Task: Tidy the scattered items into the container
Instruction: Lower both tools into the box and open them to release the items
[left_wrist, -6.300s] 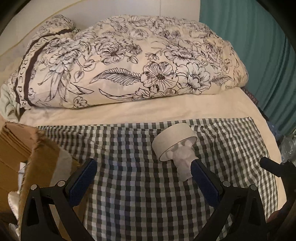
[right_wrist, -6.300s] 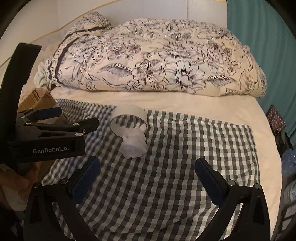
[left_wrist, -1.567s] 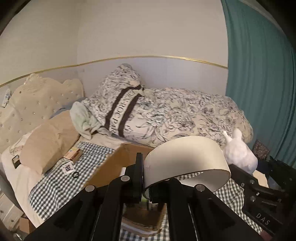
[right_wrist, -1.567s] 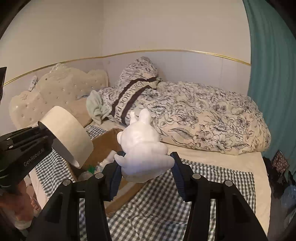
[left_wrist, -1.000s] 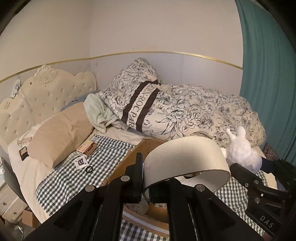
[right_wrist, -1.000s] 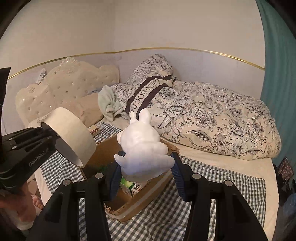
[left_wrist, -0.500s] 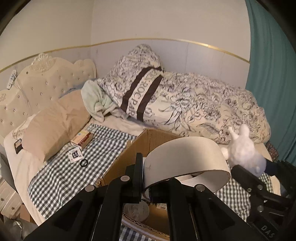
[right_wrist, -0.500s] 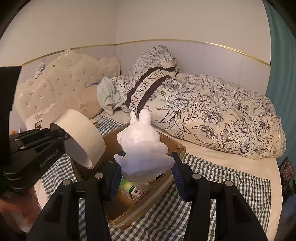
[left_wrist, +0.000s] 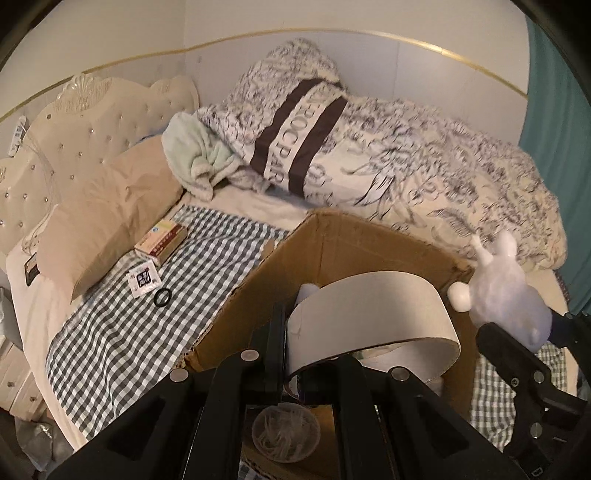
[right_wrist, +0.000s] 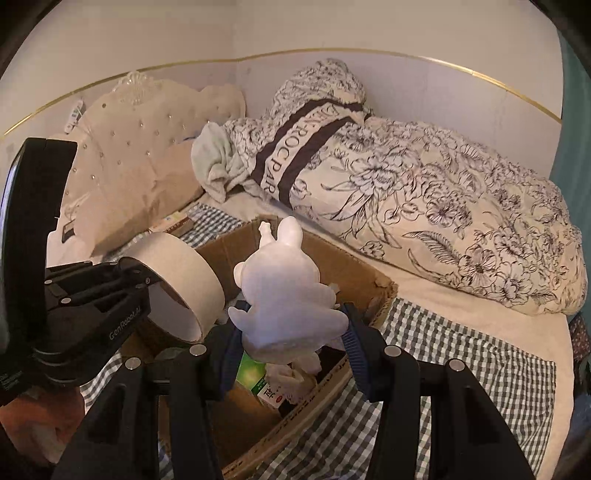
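The bed (right_wrist: 480, 321) fills both views, with a floral duvet (right_wrist: 443, 206) heaped along the wall and a padded headboard (left_wrist: 92, 110) at the far left. A tan pillow (left_wrist: 107, 218) lies below the headboard, and a pale green towel (left_wrist: 192, 155) rests against the duvet. A checked cloth (left_wrist: 122, 332) covers the near part of the bed.

On this cloth stands an open cardboard box (right_wrist: 332, 258), the container. Inside it I see a green carton (right_wrist: 251, 373), some white crumpled things and, in the left wrist view, a round clear lid or cup (left_wrist: 284, 432).

The left gripper (left_wrist: 291, 354) has its jaws closed on the wall of a wide roll of tape (left_wrist: 373, 306). The roll is in the air, above the open box. The right gripper (right_wrist: 288, 339) has its jaws closed on a white rabbit figure (right_wrist: 284, 295), which they hold by the lower body with the ears pointing up. The figure is also above the box, just beside the roll.

Outside the box, on the cloth near the pillow, lie a small flat packet box (left_wrist: 162, 240), a white sachet (left_wrist: 142, 280) and a black ring (left_wrist: 162, 297).
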